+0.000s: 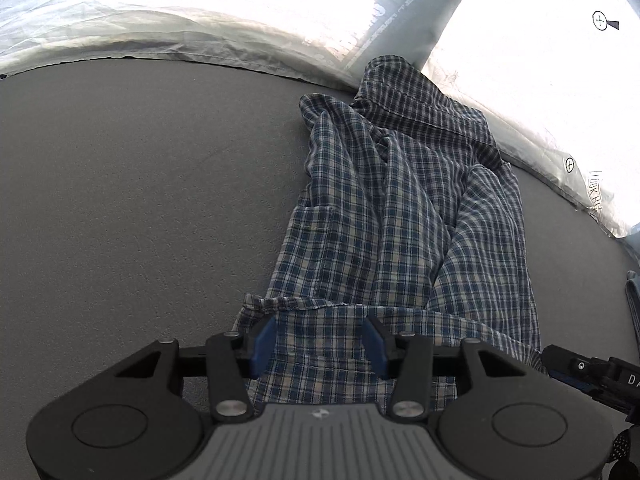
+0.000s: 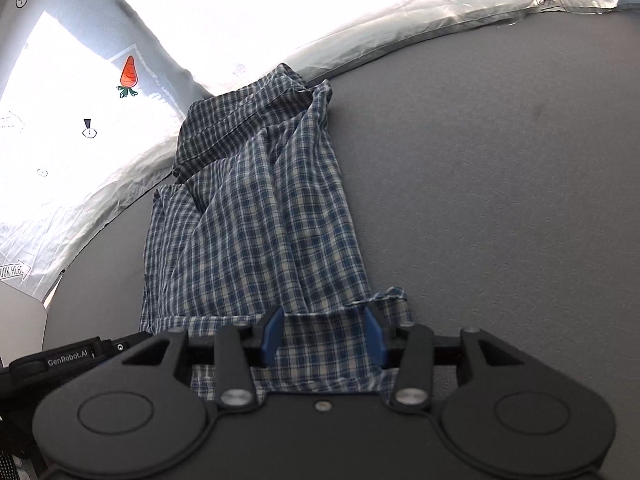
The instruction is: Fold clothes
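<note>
- The checked blue-and-white shirt [image 1: 384,216] lies lengthwise on the grey mattress [image 1: 140,200], bunched into long folds, its far end touching the pillows at the head of the bed.
- Its near hem runs across in front of both grippers, flat on the mattress.
- The left gripper [image 1: 320,344] has its blue pads apart, hem cloth lying loose between them, not pinched.
- The right gripper [image 2: 323,334] stands the same way: jaws apart over the hem, cloth between them but not pressed.
- A white pillow [image 2: 60,128] printed with a carrot [image 2: 129,74] sits beside the shirt's collar end; a second pillow [image 2: 400,12] lies next to it.
</note>
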`<state>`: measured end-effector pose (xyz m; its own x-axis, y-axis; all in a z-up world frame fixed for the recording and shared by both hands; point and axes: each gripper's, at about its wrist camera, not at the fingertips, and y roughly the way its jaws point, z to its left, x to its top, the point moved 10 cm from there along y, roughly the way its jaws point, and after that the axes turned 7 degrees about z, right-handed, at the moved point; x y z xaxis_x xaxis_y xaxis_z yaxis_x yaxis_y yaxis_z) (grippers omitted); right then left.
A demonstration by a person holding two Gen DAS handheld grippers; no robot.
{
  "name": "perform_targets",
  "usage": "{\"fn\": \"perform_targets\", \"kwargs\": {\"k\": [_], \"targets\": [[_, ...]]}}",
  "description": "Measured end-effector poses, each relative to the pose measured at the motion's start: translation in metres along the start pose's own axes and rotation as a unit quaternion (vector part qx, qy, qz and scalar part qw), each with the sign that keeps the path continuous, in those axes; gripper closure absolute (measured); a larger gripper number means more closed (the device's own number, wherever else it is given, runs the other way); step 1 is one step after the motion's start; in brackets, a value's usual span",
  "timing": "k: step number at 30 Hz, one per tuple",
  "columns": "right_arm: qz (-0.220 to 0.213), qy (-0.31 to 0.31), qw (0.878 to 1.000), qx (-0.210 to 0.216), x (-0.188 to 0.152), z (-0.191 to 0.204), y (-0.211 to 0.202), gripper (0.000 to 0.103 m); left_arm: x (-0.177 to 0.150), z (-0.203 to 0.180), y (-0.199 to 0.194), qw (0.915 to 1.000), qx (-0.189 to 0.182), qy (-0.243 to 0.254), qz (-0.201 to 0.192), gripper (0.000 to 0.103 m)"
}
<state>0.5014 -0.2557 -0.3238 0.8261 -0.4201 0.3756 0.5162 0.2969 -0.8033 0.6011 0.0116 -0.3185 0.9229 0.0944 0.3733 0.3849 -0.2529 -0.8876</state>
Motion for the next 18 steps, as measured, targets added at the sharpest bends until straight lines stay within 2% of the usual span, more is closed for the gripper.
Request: {"fn": "perform_targets", "kwargs": {"k": [1, 3, 5, 9, 11, 14, 18], "targets": [[-0.007, 0.006, 1.0, 0.0, -0.003, -0.003, -0.007, 0.051, -0.004, 0.005, -0.008, 1.0, 0.002, -0.006, -0.006, 0.045], [-0.02, 0.022, 1.0, 0.0, -0.011, -0.01, -0.021, 0.038, -0.012, 0.014, -0.024, 0.9997, 0.006, -0.017, -0.019, 0.039], [-0.03, 0.044, 0.999, 0.002, -0.025, -0.018, -0.036, 0.036, -0.025, 0.028, -0.042, 0.9989, 0.009, -0.034, -0.029, 0.032], [-0.058, 0.112, 0.992, 0.017, -0.057, -0.042, -0.069, 0.026, -0.058, 0.056, -0.072, 0.9946, -0.009, -0.099, -0.033, 0.026], [-0.07, 0.155, 0.985, 0.033, -0.076, -0.053, -0.083, 0.023, -0.082, 0.07, -0.081, 0.9889, -0.029, -0.144, -0.024, 0.025], [-0.067, 0.231, 0.968, 0.076, -0.105, -0.065, -0.094, 0.02, -0.112, 0.081, -0.087, 0.9769, -0.067, -0.203, -0.007, 0.024], [-0.038, 0.334, 0.93, 0.151, -0.138, -0.072, -0.092, 0.019, -0.14, 0.085, -0.087, 0.9571, -0.119, -0.264, 0.02, 0.024]]}}
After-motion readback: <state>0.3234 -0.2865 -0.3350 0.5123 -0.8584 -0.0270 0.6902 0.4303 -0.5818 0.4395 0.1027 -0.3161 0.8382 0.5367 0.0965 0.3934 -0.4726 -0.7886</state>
